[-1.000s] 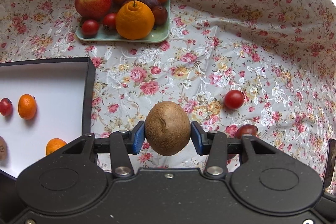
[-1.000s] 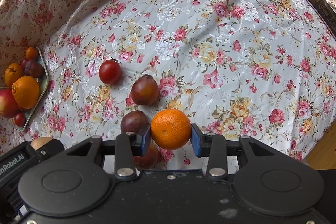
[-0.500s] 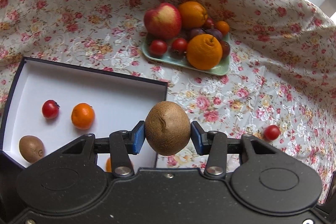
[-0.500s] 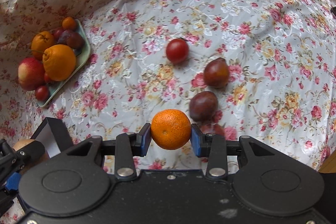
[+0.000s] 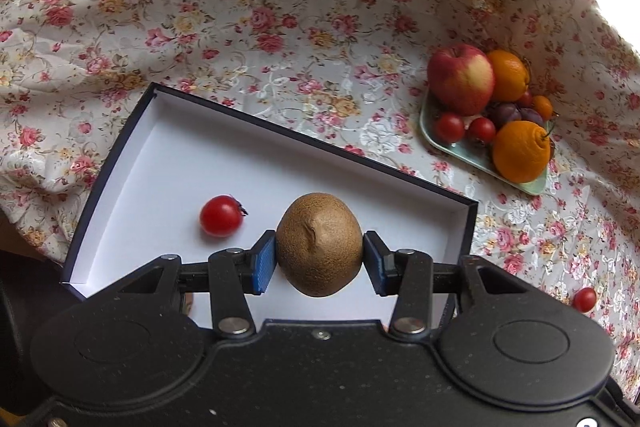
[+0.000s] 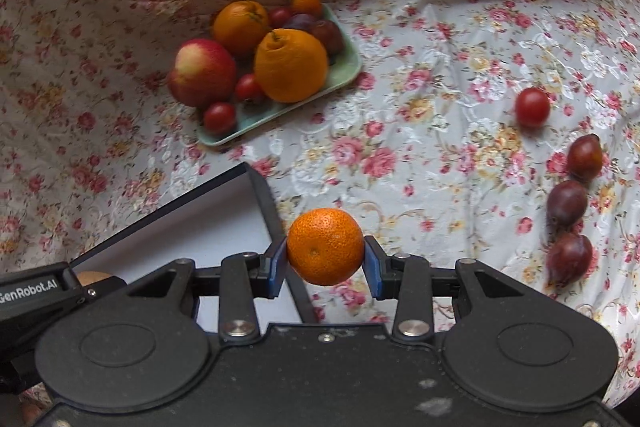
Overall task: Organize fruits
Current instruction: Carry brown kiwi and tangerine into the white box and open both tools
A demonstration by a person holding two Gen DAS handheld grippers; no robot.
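**Kiwi and mandarin held at the white box**

The left gripper [image 5: 319, 255] pinches a kiwi [image 5: 319, 244] between its blue pads, one pad against each side. The kiwi is brown and finely fuzzy, egg-shaped, with a puckered dimple facing the camera. It hangs over the white floor of the dark-rimmed box [image 5: 468, 223], toward the box's right wall. A cherry tomato [image 5: 221, 215] lies inside the box, just left of the kiwi (glossy red, with a dark stem stub).

The right gripper [image 6: 325, 262] is clamped on a mandarin [image 6: 325, 246], bright orange with pitted skin and a small navel mark. It sits just outside the box's right wall [image 6: 267, 211], over the floral tablecloth [image 6: 420, 155].

Beyond the box's far right corner stands a pale green tray [image 6: 340, 75] heaped with fruit: a red-yellow apple [image 6: 202, 71], two large oranges [image 6: 290, 65], dark plums, cherry tomatoes and a small mandarin. Well to the right of the box, loose on the cloth, lie a cherry tomato [image 6: 532, 107] and three dark red plums [image 6: 567, 205] in a rough line.
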